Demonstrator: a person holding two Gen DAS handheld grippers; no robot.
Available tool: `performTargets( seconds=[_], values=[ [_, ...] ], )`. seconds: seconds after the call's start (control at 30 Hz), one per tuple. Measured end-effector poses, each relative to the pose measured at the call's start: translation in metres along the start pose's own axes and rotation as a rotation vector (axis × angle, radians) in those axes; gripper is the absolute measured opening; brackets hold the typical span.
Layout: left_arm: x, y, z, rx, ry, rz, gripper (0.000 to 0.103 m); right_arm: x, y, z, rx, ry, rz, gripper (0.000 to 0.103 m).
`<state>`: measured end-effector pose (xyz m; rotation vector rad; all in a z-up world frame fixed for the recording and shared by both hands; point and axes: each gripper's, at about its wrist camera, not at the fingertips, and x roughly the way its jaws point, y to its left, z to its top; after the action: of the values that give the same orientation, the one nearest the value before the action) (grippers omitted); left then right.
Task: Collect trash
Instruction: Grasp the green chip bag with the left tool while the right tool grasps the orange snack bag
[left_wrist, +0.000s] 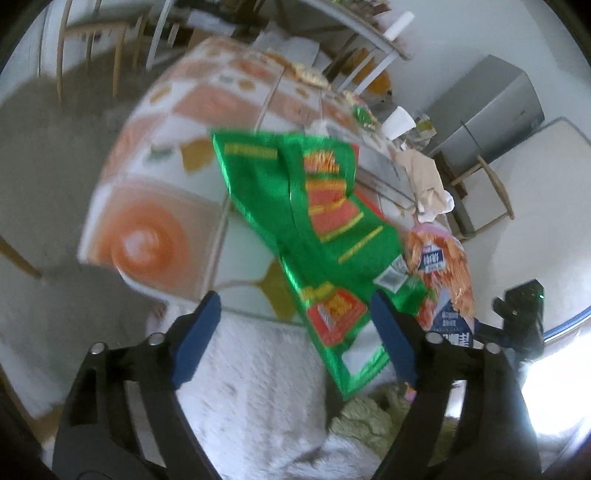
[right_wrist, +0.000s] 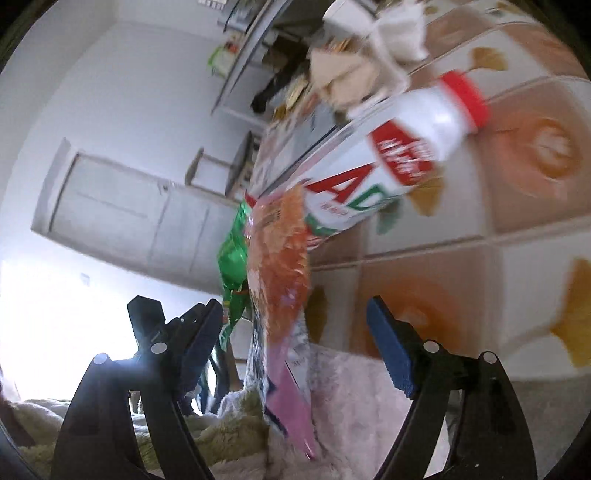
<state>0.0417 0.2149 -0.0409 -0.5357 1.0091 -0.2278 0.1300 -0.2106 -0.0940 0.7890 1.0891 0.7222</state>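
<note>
Trash lies scattered over a counter (left_wrist: 155, 206) covered in an orange-and-white patterned cloth: a green snack bag (left_wrist: 317, 236) sprawls across the near part, an orange noodle packet (left_wrist: 443, 273) sits just beside it on the right, and further back are crumpled paper (left_wrist: 424, 173) and a white cup (left_wrist: 399, 122). In the right wrist view a white bottle with a red cap (right_wrist: 413, 136) lies on its side just behind the orange packet, which seems to overlap its lower end. The left gripper (left_wrist: 295, 332) hangs over the near edge of the green bag with its blue pads spread wide; the bag's lower corner lies between them, but the pads do not press on it. The right gripper (right_wrist: 295, 343) is likewise spread, with the orange packet seen edge-on in the gap and touched by neither pad as far as the blurred view shows. Below both is a pale fluffy blanket (left_wrist: 251, 398). Judging from this, the step in hand is the approach to a first pick, nothing yet being held. The next move calls for sinking each gripper until a flat edge of wrapper sits well between the pads, then closing firmly, since thin foil can slide out or crumple away
</note>
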Motion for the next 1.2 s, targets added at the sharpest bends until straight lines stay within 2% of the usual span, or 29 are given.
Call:
performTargets(
  seconds=[0.17, 0.27, 0.37, 0.43, 0.47, 0.5, 0.6, 0.73, 0.93, 1.07, 1.2],
  values=[
    [0.011, 0.005, -0.006, -0.05, 0.011, -0.071, 0.059, 0.027, 0.01, 0.006, -0.029, 0.064, -0.057, 0.078],
    [0.018, 0.007, -0.005, -0.07, 0.022, -0.102, 0.048, 0.04, 0.013, 0.007, -0.053, 0.096, -0.1, 0.071],
    [0.025, 0.005, -0.004, -0.049, 0.035, -0.068, 0.032, 0.046, 0.016, 0.005, -0.054, 0.115, -0.11, 0.056],
    [0.027, 0.005, -0.003, -0.037, 0.038, -0.06, 0.025, 0.049, 0.019, 0.003, -0.042, 0.123, -0.102, 0.039],
    [0.027, 0.004, -0.002, -0.034, 0.037, -0.061, 0.018, 0.048, 0.02, 0.002, -0.044, 0.123, -0.098, 0.035],
    [0.026, 0.005, -0.001, -0.031, 0.029, -0.054, 0.017, 0.047, 0.023, 0.001, -0.048, 0.121, -0.095, 0.029],
    [0.021, 0.007, 0.002, -0.018, 0.005, -0.033, 0.01, 0.04, 0.037, -0.003, -0.064, 0.117, -0.085, 0.023],
    [0.008, 0.017, 0.01, -0.014, -0.058, -0.001, 0.008, 0.032, 0.048, -0.005, -0.095, 0.108, -0.068, 0.017],
    [-0.006, 0.034, 0.035, -0.021, -0.134, 0.066, 0.008, 0.014, 0.08, 0.002, -0.153, 0.072, -0.024, 0.016],
    [-0.008, 0.039, 0.061, 0.023, -0.179, 0.131, 0.008, 0.011, 0.11, 0.022, -0.2, 0.051, 0.04, 0.016],
    [0.009, 0.043, 0.093, 0.081, -0.149, 0.167, 0.01, 0.032, 0.135, 0.059, -0.164, 0.048, 0.158, 0.016]
  ],
)
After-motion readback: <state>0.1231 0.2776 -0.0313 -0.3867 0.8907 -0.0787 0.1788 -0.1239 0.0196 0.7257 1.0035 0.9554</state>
